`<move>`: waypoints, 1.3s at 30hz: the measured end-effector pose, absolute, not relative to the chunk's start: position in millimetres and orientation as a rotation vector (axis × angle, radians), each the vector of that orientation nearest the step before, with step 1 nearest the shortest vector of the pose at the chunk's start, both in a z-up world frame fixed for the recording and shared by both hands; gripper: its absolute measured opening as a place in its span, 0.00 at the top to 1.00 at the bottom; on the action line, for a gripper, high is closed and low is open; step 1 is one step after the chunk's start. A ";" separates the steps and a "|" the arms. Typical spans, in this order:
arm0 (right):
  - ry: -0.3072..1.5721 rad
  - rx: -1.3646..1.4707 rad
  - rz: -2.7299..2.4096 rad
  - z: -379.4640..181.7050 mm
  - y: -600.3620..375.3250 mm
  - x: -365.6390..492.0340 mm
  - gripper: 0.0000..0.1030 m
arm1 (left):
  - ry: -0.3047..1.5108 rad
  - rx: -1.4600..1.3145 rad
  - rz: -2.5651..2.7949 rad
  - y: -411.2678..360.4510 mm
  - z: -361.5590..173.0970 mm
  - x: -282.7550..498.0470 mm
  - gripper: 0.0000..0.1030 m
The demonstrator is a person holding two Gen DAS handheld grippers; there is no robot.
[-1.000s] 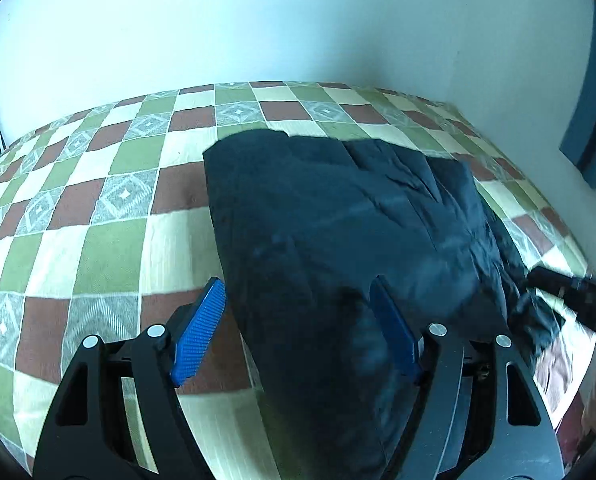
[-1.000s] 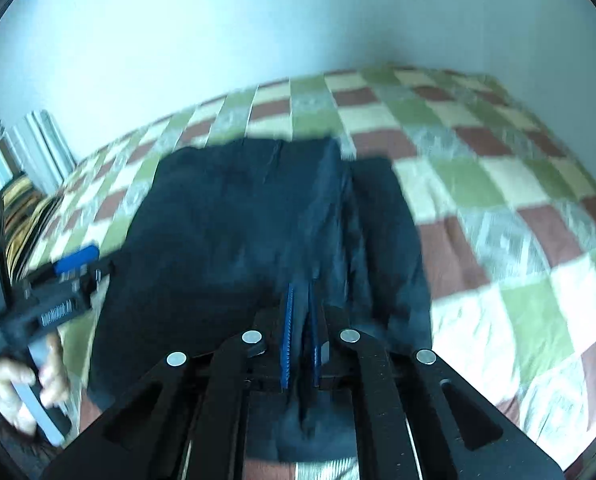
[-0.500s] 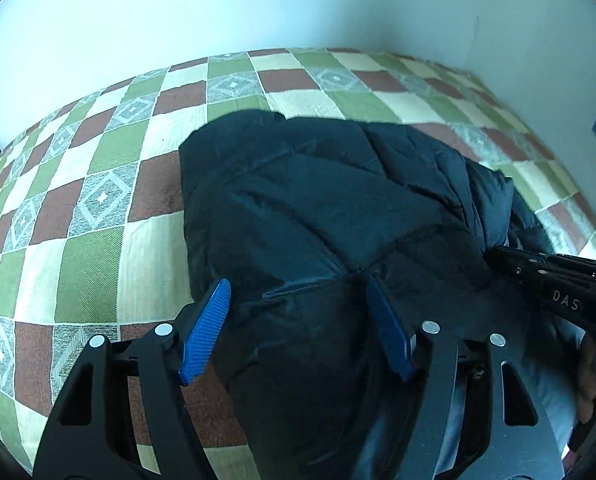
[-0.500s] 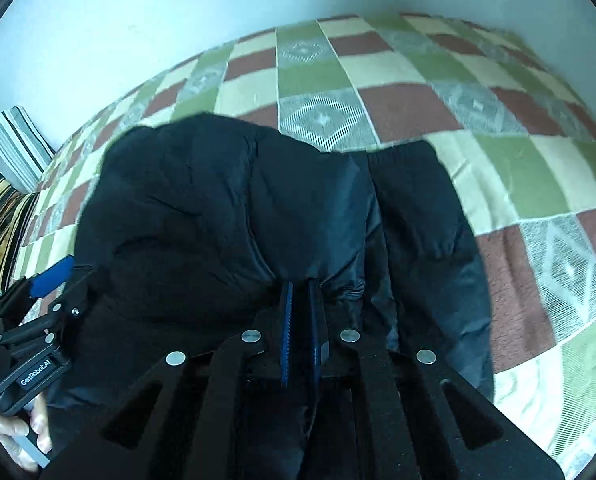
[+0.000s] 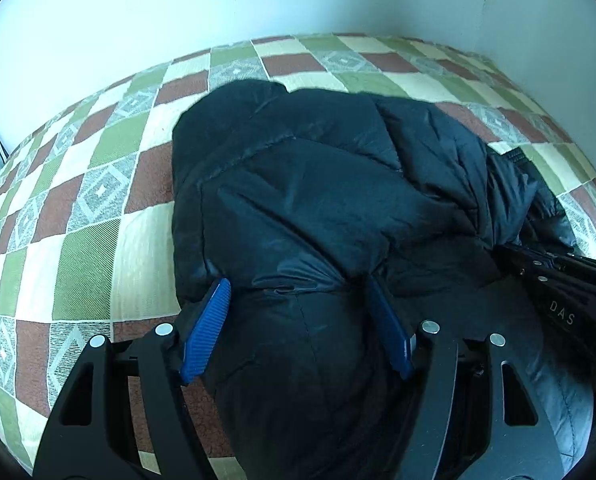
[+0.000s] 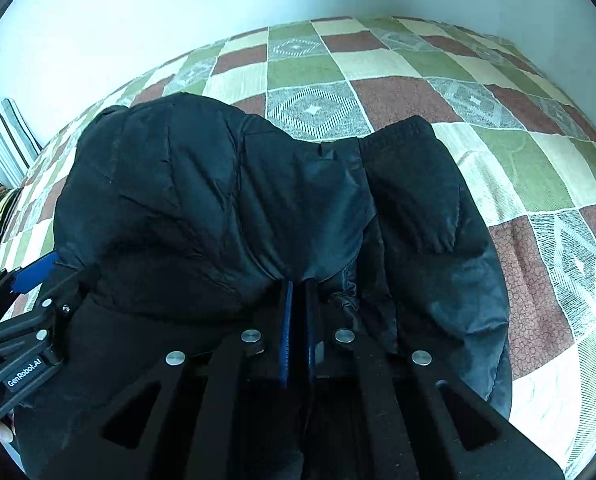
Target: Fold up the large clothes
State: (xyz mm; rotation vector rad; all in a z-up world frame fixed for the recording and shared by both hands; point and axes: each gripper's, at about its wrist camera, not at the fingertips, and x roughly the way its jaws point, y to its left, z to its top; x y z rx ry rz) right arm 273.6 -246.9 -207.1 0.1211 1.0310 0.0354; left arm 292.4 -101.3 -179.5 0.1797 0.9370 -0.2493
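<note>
A black puffy jacket (image 5: 318, 184) lies bunched on the checked bedspread (image 5: 98, 220). My left gripper (image 5: 298, 308) holds a thick fold of its near edge, and the padded fabric fills the whole gap between the blue pads. The right gripper (image 6: 297, 284) is shut on a thin pinch of the jacket (image 6: 202, 200), its pads almost touching. In the left wrist view the right gripper (image 5: 538, 268) enters from the right, on the jacket's right side. In the right wrist view the left gripper (image 6: 38, 276) sits at the jacket's left edge.
The green, brown and cream bedspread (image 6: 538, 160) runs back to a white wall (image 6: 178, 20). A striped pillow (image 6: 6, 140) lies at the far left. A fingertip of a hand (image 6: 4, 434) shows under the left gripper's handle.
Both grippers have come forward and down with the jacket's near edge. The jacket now bulges higher and closer in both views, and the right gripper shows nearer in the left wrist view.
</note>
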 end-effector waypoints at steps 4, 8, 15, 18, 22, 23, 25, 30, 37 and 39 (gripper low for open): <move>1.003 0.154 0.051 -201.0 -250.5 265.9 0.93 | 0.938 0.139 -0.224 -93.6 -167.3 283.0 0.29; 0.965 0.176 0.039 -186.4 -253.2 251.2 0.92 | 0.930 0.088 -0.206 -85.3 -149.9 266.6 0.28; 0.882 0.180 0.011 -158.1 -253.5 203.2 0.57 | 0.872 0.117 -0.181 -83.0 -134.2 225.9 0.26; 0.877 0.157 0.001 -155.6 -253.5 181.4 0.57 | 0.862 0.149 -0.184 -84.9 -138.7 214.4 0.26; 0.913 0.091 -0.023 -169.5 -250.3 174.3 0.57 | 0.869 0.190 -0.190 -90.7 -153.6 210.3 0.26; 0.924 0.076 -0.031 -176.9 -249.6 175.5 0.57 | 0.878 0.187 -0.205 -91.8 -159.2 212.6 0.26; 0.941 0.094 -0.028 -186.5 -252.3 178.8 0.57 | 0.894 0.170 -0.220 -89.9 -167.9 217.6 0.26; 0.949 0.136 -0.026 -194.7 -260.2 180.3 0.53 | 0.913 0.133 -0.233 -86.0 -174.5 221.3 0.25; 0.930 0.138 -0.034 -191.1 -257.9 174.1 0.49 | 0.889 0.140 -0.219 -86.7 -168.3 216.1 0.25; 0.918 0.135 -0.040 -187.3 -257.7 171.3 0.47 | 0.885 0.132 -0.214 -85.4 -163.9 214.3 0.25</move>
